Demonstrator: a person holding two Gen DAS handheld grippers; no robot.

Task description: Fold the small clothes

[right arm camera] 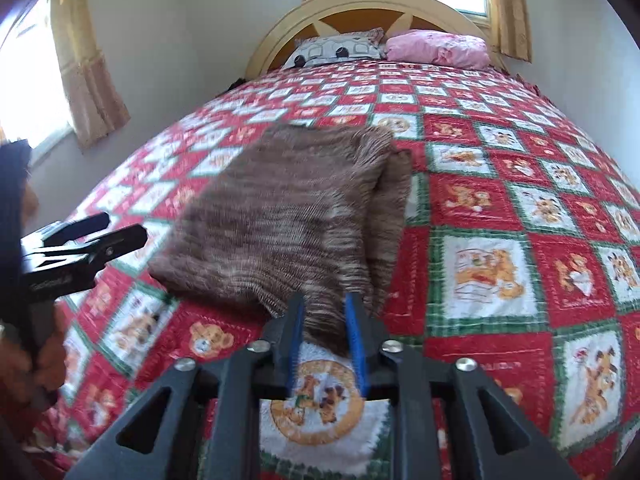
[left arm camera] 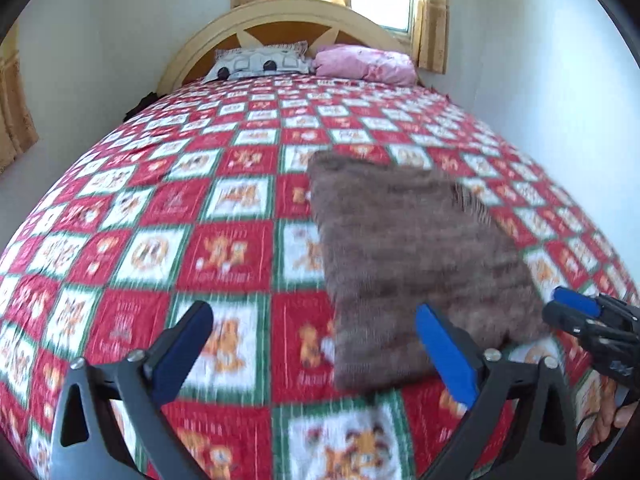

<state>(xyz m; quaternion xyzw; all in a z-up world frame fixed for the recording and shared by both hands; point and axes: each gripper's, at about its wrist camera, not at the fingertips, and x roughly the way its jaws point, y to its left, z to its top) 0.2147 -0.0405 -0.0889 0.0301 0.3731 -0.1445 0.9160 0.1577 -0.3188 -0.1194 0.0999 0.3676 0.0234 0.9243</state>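
Note:
A folded brown knit garment (left arm camera: 416,256) lies flat on the red, white and green checked bedspread (left arm camera: 224,248). My left gripper (left arm camera: 316,320) is open and empty, its right pad beside the garment's near left corner. In the right wrist view the same garment (right arm camera: 288,216) lies ahead. My right gripper (right arm camera: 324,308) has its blue pads close together around the garment's near edge, with cloth between them. It also shows at the right edge of the left wrist view (left arm camera: 576,312). The left gripper shows at the left in the right wrist view (right arm camera: 120,228).
Two pillows lie at the head of the bed, one white patterned (left arm camera: 260,64) and one pink (left arm camera: 364,65), against a wooden headboard (left arm camera: 280,16). Curtained windows (right arm camera: 40,92) are behind and at the left. Walls stand close on both sides.

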